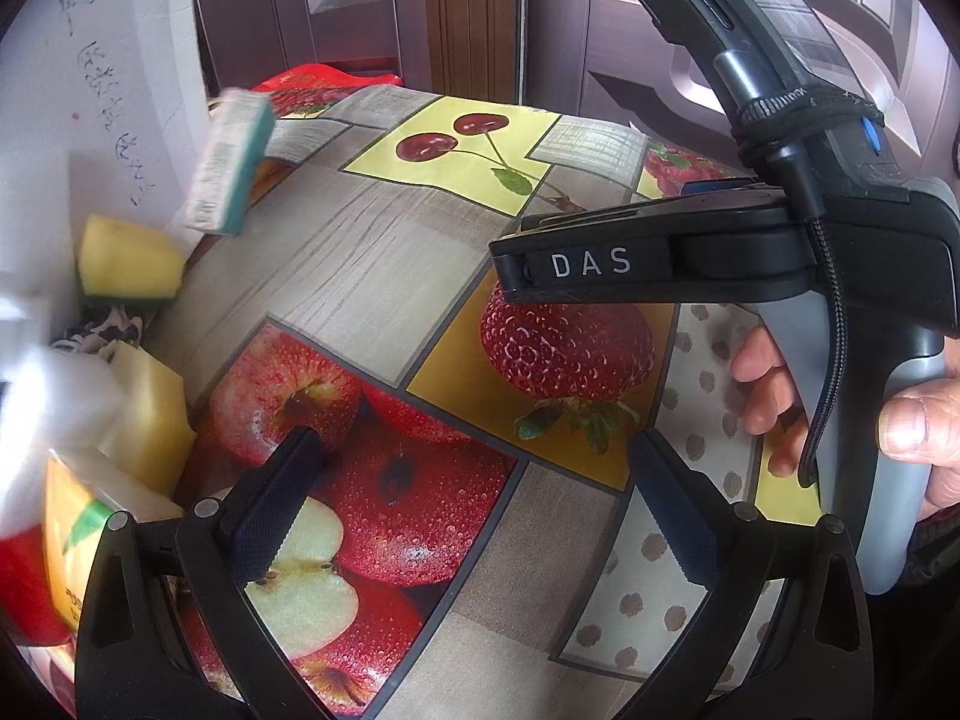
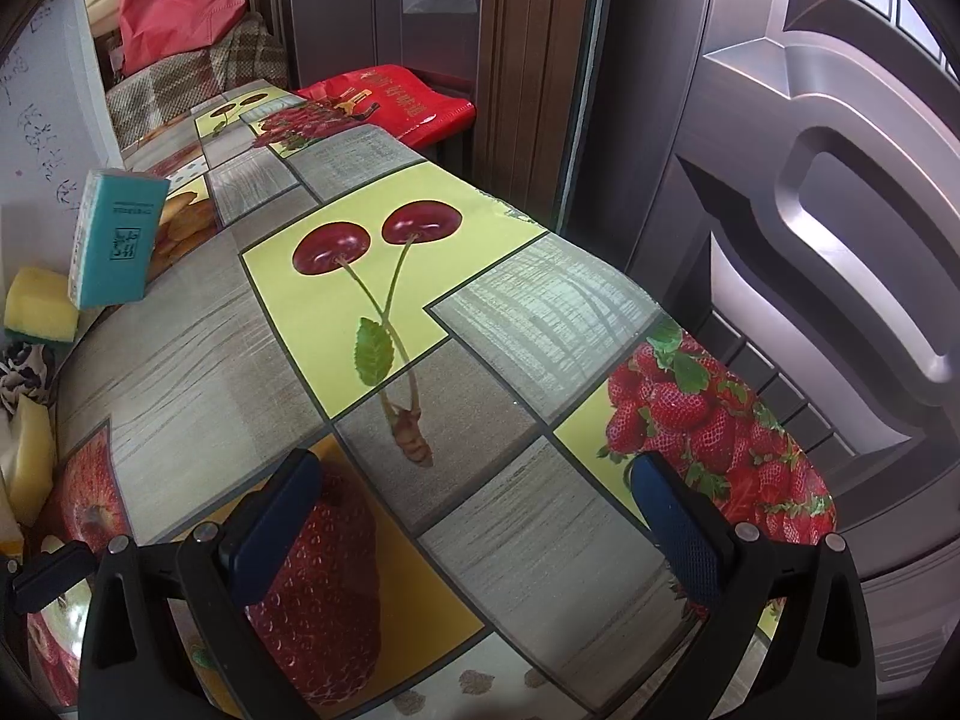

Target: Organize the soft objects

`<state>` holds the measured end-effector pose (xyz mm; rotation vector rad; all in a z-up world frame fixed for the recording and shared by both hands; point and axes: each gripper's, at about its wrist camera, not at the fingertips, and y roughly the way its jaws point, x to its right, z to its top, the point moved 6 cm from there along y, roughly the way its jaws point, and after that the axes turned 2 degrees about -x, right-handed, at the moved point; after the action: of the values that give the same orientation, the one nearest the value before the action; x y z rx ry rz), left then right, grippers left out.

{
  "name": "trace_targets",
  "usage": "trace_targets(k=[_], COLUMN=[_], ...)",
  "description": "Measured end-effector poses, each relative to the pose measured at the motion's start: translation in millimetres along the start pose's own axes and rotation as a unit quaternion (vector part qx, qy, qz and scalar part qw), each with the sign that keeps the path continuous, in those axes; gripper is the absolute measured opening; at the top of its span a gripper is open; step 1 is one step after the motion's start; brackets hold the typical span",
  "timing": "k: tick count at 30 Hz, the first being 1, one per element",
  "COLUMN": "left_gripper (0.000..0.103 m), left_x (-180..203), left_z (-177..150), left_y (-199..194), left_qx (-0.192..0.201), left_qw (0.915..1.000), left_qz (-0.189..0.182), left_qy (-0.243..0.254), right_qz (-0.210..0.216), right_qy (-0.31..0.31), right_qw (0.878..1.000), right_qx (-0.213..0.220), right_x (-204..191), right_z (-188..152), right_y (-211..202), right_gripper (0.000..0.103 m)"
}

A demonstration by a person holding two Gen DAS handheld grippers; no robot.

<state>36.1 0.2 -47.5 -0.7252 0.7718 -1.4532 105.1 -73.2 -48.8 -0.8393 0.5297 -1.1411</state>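
Note:
Soft things line the table's left edge by the wall: a teal wrapped sponge [image 1: 231,165] leaning upright, a yellow-green sponge [image 1: 126,261], a patterned cloth [image 1: 102,333], a pale yellow sponge [image 1: 150,420] and a white sponge [image 1: 54,414]. The right wrist view also shows the teal sponge [image 2: 114,240] and yellow-green sponge [image 2: 39,303]. My left gripper [image 1: 480,498] is open and empty over the apple print. My right gripper [image 2: 474,516] is open and empty over the table middle; it also shows in the left wrist view [image 1: 630,267], held by a hand.
The table wears a fruit-print oilcloth [image 2: 198,360]. A white wall with writing [image 1: 90,60] runs along its left. A red bag [image 2: 390,99] lies past the far end. A metal door [image 2: 810,240] stands close to the right edge. A yellow packet [image 1: 66,534] lies front left.

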Motion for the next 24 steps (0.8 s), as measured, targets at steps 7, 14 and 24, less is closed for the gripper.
trace_targets(k=[7, 14, 24], left_gripper=[0.102, 0.102, 0.102], left_x=[2.1, 3.1, 2.9], left_z=[-1.8, -3.8, -3.7], left_y=[-0.3, -1.9, -1.8], left_qx=[0.0, 0.0, 0.0], left_qw=[1.0, 1.0, 1.0], left_qz=[0.0, 0.0, 0.0], left_qy=[0.0, 0.0, 0.0], right_qz=[0.0, -0.001, -0.001], right_qy=[0.0, -0.001, -0.001], right_qw=[1.0, 1.0, 1.0], right_qx=[0.0, 0.0, 0.0], right_x=[-0.1, -0.4, 0.2], right_z=[0.3, 0.4, 0.4], right_y=[-0.3, -0.4, -0.2], right_gripper=[0.103, 0.103, 0.103])
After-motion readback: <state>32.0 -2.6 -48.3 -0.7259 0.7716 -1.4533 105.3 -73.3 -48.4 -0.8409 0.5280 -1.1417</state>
